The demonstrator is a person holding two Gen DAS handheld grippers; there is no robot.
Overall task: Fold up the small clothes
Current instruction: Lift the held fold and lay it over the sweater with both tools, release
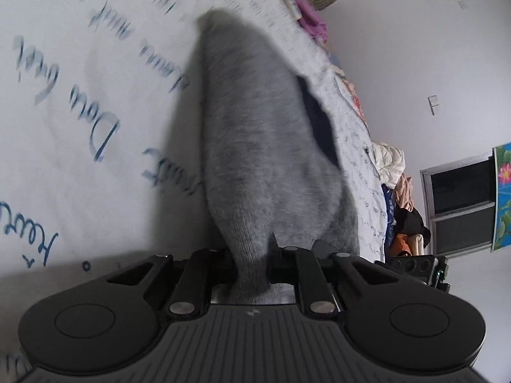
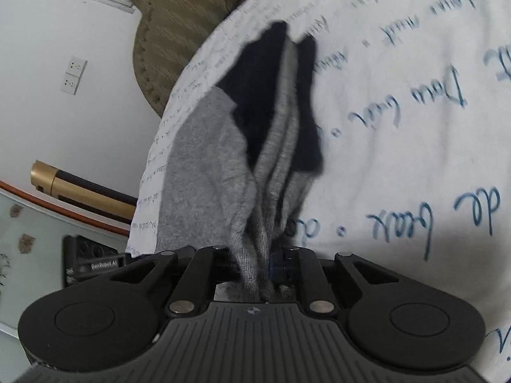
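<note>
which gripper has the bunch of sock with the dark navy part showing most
The right gripper: its grey sock shows broad navy patches; the left gripper holds mostly plain grey.

Bed (image 1: 80,102) covered by white sheet (image 2: 399,134) printed with blue handwriting. Grey-and-navy sock (image 1: 255,134) trails onto it. Clothes pile (image 1: 396,172) at far edge.

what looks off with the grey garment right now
The grey garment is bunched rather than flat: it funnels into the shut right gripper in creases, its dark trim twisted. The left gripper pinches another gathered end.
</note>
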